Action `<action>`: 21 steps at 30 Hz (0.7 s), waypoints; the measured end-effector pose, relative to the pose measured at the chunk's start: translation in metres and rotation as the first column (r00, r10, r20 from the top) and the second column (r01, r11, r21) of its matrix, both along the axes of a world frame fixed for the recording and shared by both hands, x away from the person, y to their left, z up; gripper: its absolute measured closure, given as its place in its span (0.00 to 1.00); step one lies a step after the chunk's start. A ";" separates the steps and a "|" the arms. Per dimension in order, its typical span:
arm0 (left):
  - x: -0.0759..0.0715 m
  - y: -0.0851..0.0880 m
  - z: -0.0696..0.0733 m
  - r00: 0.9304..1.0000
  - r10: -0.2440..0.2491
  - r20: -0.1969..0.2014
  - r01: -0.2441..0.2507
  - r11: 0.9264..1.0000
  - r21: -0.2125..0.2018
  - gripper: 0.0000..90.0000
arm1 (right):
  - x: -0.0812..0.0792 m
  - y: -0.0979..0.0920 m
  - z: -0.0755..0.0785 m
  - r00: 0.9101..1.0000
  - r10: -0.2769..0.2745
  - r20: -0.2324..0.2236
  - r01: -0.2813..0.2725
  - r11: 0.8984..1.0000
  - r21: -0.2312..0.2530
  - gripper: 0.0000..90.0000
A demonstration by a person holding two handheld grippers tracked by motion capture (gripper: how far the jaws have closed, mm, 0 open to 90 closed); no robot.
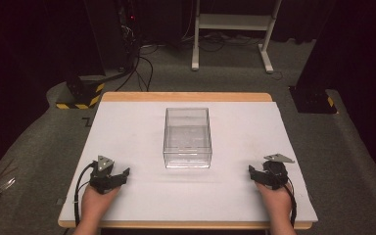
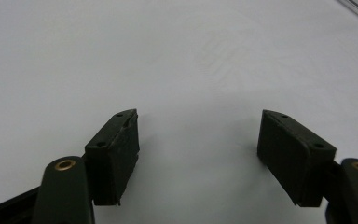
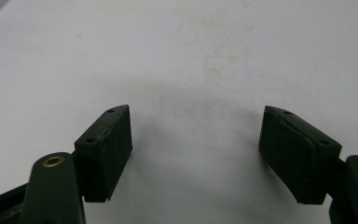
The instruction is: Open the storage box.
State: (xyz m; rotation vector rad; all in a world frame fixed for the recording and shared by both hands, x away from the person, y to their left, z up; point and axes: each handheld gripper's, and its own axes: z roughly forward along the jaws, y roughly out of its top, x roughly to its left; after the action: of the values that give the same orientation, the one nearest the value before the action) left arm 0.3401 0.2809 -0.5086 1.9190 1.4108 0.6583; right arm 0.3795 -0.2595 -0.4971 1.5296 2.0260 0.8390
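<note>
A person is holding 2 grippers low over a white desk [image 1: 127,132] with a wooden edge, seen from the high view. The left gripper [image 1: 120,177] is sitting near the desk's front left corner, and the right gripper [image 1: 254,172] is sitting near the front right, each pointing inward toward the middle. Between them, and a little farther back, a clear plastic box [image 1: 187,137] is standing upright and open-topped at the centre of the desk, well apart from both grippers; nothing can be made out inside it. In the left gripper view the jaws are standing wide apart with bare white desk between them, gripping nothing. In the right gripper view the jaws are likewise spread wide and holding nothing, over a faintly stained patch of desk. No brand, label or readable writing is showing on the box or grippers.
</note>
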 end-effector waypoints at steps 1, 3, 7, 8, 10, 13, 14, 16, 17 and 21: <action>0.000 0.000 0.000 1.000 0.001 -0.001 -0.001 1.000 -0.002 0.33 | -0.002 0.001 0.001 1.000 0.006 0.013 -0.006 1.000 0.001 0.31; 0.000 0.000 0.000 1.000 0.001 -0.001 -0.001 1.000 -0.001 0.33 | -0.007 0.002 0.005 0.999 0.018 0.047 -0.018 1.000 -0.002 0.35; 0.000 0.000 0.000 1.000 0.001 0.000 -0.001 1.000 -0.002 0.33 | -0.019 0.005 0.010 0.995 0.038 0.092 -0.038 0.999 0.003 0.39; 0.000 0.000 0.000 1.000 0.001 0.000 -0.001 1.000 -0.002 0.33 | -0.022 0.006 0.012 0.994 0.044 0.097 -0.046 0.999 0.009 0.39; 0.000 0.000 0.000 1.000 0.001 0.000 -0.001 1.000 -0.002 0.33 | -0.026 0.008 0.013 0.991 0.067 0.113 -0.069 0.997 0.015 0.42; 0.000 0.000 0.000 1.000 0.000 0.003 0.000 1.000 0.001 0.33 | -0.032 0.014 0.015 0.987 0.097 0.127 -0.101 0.995 0.024 0.46; 0.000 0.000 0.000 1.000 0.001 0.002 -0.001 1.000 -0.001 0.33 | -0.033 0.016 0.015 0.985 0.109 0.135 -0.114 0.993 0.027 0.46; 0.000 0.000 0.000 1.000 0.001 0.002 -0.001 1.000 -0.001 0.33 | -0.036 0.022 0.016 0.980 0.133 0.147 -0.138 0.990 0.023 0.47; 0.000 0.000 0.000 1.000 0.001 0.002 -0.001 1.000 -0.001 0.33 | -0.037 0.025 0.016 0.978 0.144 0.149 -0.150 0.988 0.028 0.47; 0.000 0.000 0.000 1.000 0.000 0.003 0.000 1.000 0.000 0.33 | -0.042 0.038 0.019 0.968 0.180 0.172 -0.191 0.981 0.045 0.47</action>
State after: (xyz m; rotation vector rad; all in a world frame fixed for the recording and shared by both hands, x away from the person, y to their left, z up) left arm 0.3400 0.2806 -0.5088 1.9175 1.4097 0.6610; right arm 0.3379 -0.2220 -0.4777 1.2669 2.0574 1.0741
